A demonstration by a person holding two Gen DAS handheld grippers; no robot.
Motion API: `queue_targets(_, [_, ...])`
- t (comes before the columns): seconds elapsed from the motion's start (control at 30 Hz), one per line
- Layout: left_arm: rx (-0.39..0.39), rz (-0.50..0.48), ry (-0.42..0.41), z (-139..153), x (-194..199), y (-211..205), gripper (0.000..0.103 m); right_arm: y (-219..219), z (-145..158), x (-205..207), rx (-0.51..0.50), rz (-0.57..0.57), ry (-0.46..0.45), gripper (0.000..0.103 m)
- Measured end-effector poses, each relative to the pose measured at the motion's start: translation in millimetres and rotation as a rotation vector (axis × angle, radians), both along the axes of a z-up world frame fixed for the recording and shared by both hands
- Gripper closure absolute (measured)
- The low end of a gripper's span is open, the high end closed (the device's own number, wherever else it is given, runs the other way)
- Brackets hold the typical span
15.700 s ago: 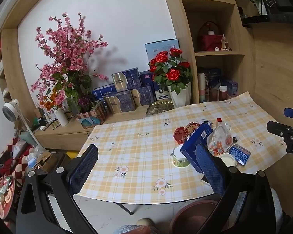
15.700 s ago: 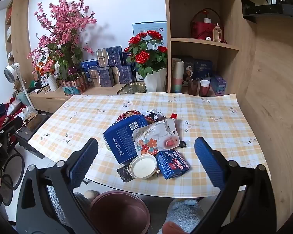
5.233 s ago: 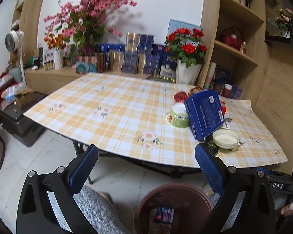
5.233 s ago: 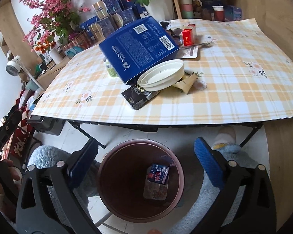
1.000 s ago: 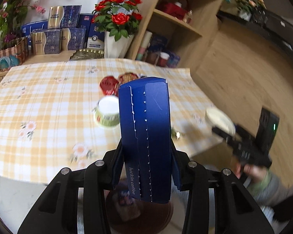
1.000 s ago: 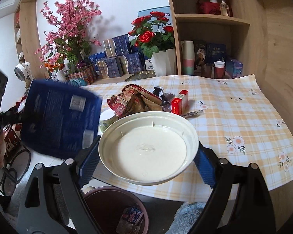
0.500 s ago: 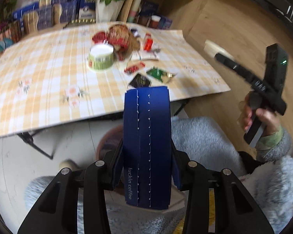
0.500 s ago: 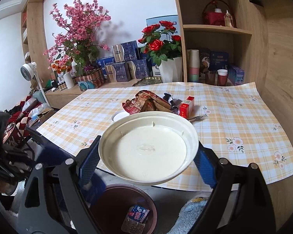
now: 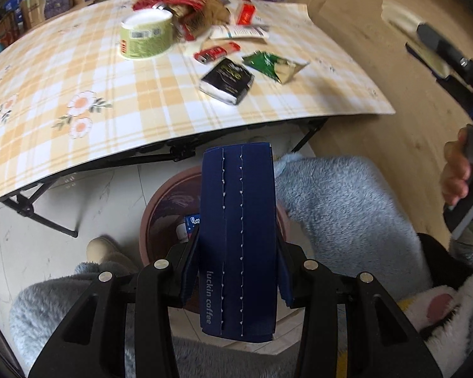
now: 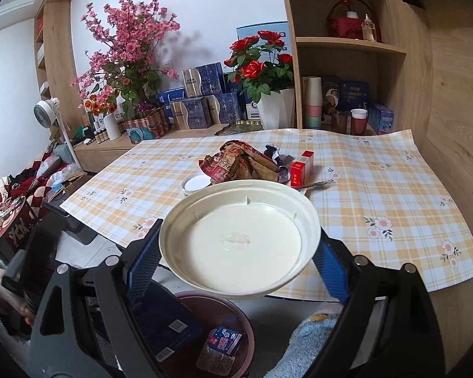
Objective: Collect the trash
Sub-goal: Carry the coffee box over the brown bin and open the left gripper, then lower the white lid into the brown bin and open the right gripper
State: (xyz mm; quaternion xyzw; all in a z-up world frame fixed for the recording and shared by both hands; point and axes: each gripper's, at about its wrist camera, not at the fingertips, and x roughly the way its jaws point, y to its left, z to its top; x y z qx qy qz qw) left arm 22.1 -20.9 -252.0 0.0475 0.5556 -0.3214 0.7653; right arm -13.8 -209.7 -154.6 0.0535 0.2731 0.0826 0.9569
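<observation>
My left gripper (image 9: 238, 271) is shut on a dark blue coffee box (image 9: 238, 236), held upright right over the brown bin (image 9: 160, 201) on the floor below the table edge. In the right wrist view the blue box (image 10: 167, 318) sits low at the bin's (image 10: 247, 324) left side, and a small blue packet (image 10: 225, 343) lies inside. My right gripper (image 10: 236, 252) is shut on a round cream lid (image 10: 239, 239), held level above the bin, in front of the table. A green tub (image 9: 145, 37), a black packet (image 9: 227, 80), a green wrapper (image 9: 268, 64) and crumpled red-brown wrappers (image 10: 239, 162) lie on the table.
The checked tablecloth (image 9: 78, 63) overhangs a folding table. A red carton (image 10: 302, 168) stands by the wrappers. The person's fluffy grey-blue legs (image 9: 340, 208) flank the bin, and a hand (image 9: 460, 173) holds the right gripper. Flower vases, boxes and wooden shelves (image 10: 350, 44) stand behind the table.
My left gripper has dropped from table height and tipped downward, carrying the blue box over the bin. The right gripper with the lid has drifted only slightly.
</observation>
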Motion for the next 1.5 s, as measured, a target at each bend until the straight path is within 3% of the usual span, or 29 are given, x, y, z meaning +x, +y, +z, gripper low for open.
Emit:
queue_targets(0.1, [-0.018, -0.014, -0.018, -2, 0, -10, 0.062, -2, -4, -1, 0.001, -0.003, 0.01, 0.017])
queue_targets(0.23, [-0.14, 0.017, -0.055, 9, 5, -10, 0.061, -1, -13, 1, 0.008, 0.0, 0.033, 0.017])
queue_targets(0.43, [-0.096, 0.041, -0.077, 8, 13, -21, 0.051, 7, -19, 2, 0.004, 0.022, 0.046, 0.017])
queue_targets(0.53, [-0.077, 0.098, -0.18, 22, 9, -13, 0.036, 9, -22, 2, -0.002, 0.026, 0.051, 0.017])
queue_targets(0.6, [-0.044, 0.168, -0.271, 42, 5, -6, 0.018, 9, -25, 3, 0.002, 0.028, 0.061, 0.017])
queue_targets(0.7, [-0.07, 0.249, -0.398, 72, -6, 7, 0.007, 13, -32, 5, 0.01, 0.035, 0.086, 0.017])
queue_targets(0.8, [-0.069, 0.355, -0.487, 90, -14, 22, 0.006, 20, -38, 7, 0.02, 0.059, 0.107, 0.017])
queue_targets(1.03, [-0.059, 0.54, -0.508, 85, -16, 51, 0.006, 45, -58, 7, 0.023, 0.125, 0.165, 0.017])
queue_targets(1.17, [-0.06, 0.632, -0.434, 66, -18, 66, 0.006, 58, -71, 7, 0.021, 0.146, 0.208, 0.017])
queue_targets(1.5, [-0.062, 0.678, -0.396, 52, -24, 75, 0.006, 71, -97, 12, 0.022, 0.156, 0.293, 0.016])
